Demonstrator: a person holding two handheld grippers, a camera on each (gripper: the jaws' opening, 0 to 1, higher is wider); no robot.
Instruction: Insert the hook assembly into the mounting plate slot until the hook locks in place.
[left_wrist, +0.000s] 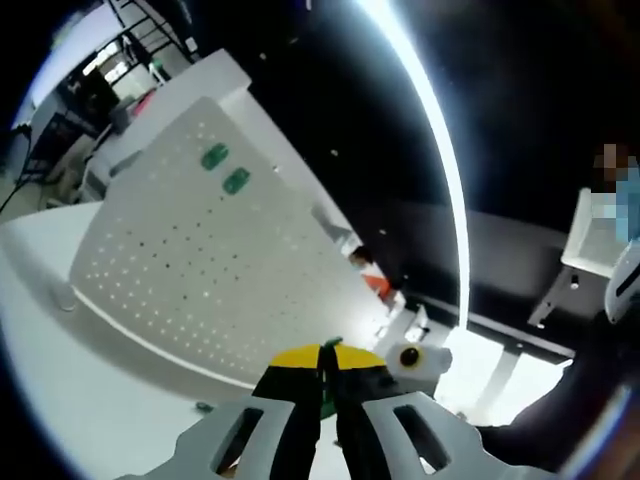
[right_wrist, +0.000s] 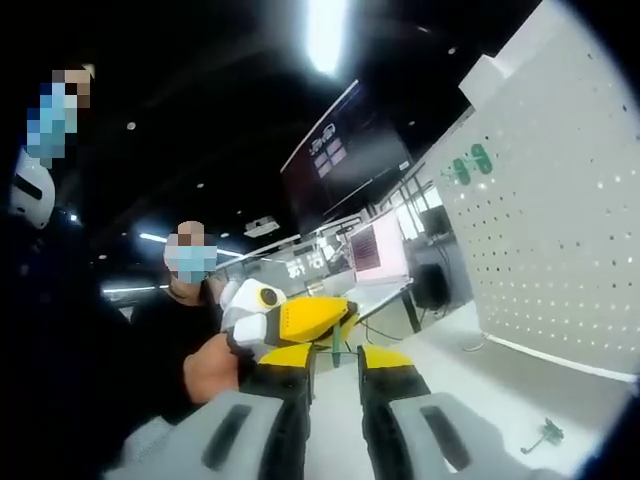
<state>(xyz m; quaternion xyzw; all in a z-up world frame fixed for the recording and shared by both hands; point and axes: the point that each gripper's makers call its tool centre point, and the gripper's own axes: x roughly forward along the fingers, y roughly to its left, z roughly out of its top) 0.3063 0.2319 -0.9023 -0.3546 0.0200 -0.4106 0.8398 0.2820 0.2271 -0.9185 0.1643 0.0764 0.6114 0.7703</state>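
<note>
The white perforated mounting plate (left_wrist: 200, 250) stands upright on a white table (left_wrist: 60, 400), with two green hooks (left_wrist: 226, 168) clipped near its upper edge. My left gripper (left_wrist: 325, 380) is shut on a thin green hook piece (left_wrist: 326, 400). The right gripper's yellow tips (left_wrist: 320, 357) face it head-on, just beyond. In the right gripper view the plate (right_wrist: 560, 230) rises at the right with the same two hooks (right_wrist: 470, 165). My right gripper (right_wrist: 335, 362) stands open. The left gripper (right_wrist: 315, 318), held by a hand, dangles the thin hook piece (right_wrist: 335, 348) between the right jaws.
A small loose green hook (right_wrist: 545, 433) lies on the white table near the plate's foot, also seen as a green speck (left_wrist: 203, 406). A person in a mask (right_wrist: 185, 265) stands behind the grippers. Desks, screens (right_wrist: 345, 160) and a bright ceiling light lie beyond.
</note>
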